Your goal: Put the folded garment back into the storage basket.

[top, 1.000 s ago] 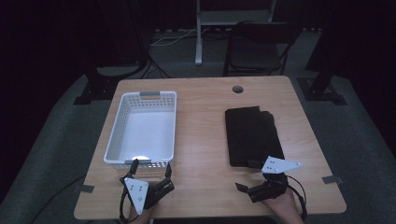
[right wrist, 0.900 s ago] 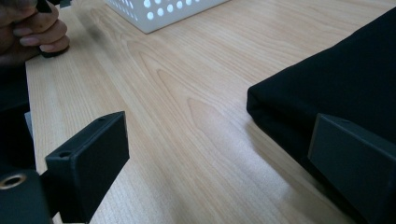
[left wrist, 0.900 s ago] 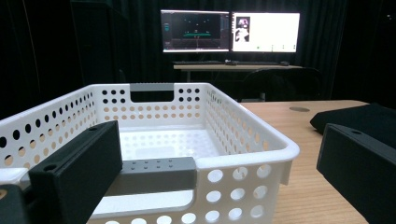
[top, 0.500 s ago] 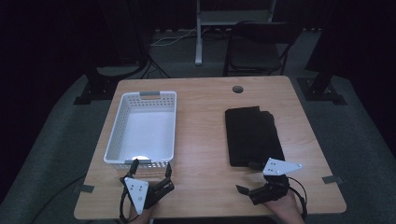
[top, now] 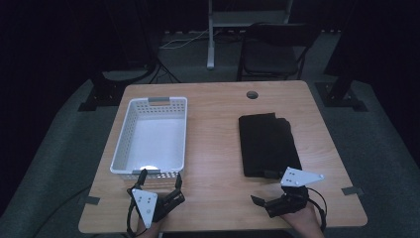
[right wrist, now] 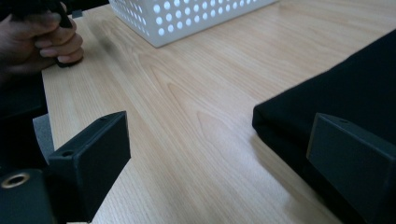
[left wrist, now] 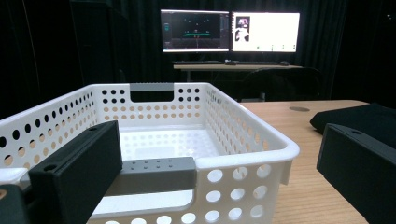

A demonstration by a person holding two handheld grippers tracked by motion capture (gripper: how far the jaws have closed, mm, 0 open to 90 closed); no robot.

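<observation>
Along the near edge of the worktop we hold both tools low, each aimed at the thing it seems meant to deal with. Our left tool points straight at the short near wall of the white perforated basket, jaws spread wide and gripping nothing; in the left gripper view the basket's grey handle bar sits between those jaws, which suggests we could steady or shift the basket from this end. Our right tool lies just beside the near edge of the folded black cloth, jaws likewise apart and empty; in the right gripper view one jaw overlaps the cloth's near corner while the other is over bare wood, so a slight push forward would probably bring the fold between them. The cloth lies flat on the right half of the worktop, well apart from the basket, which stands empty on the left half, presumably to receive it. We judge that nothing has been grasped yet.
</observation>
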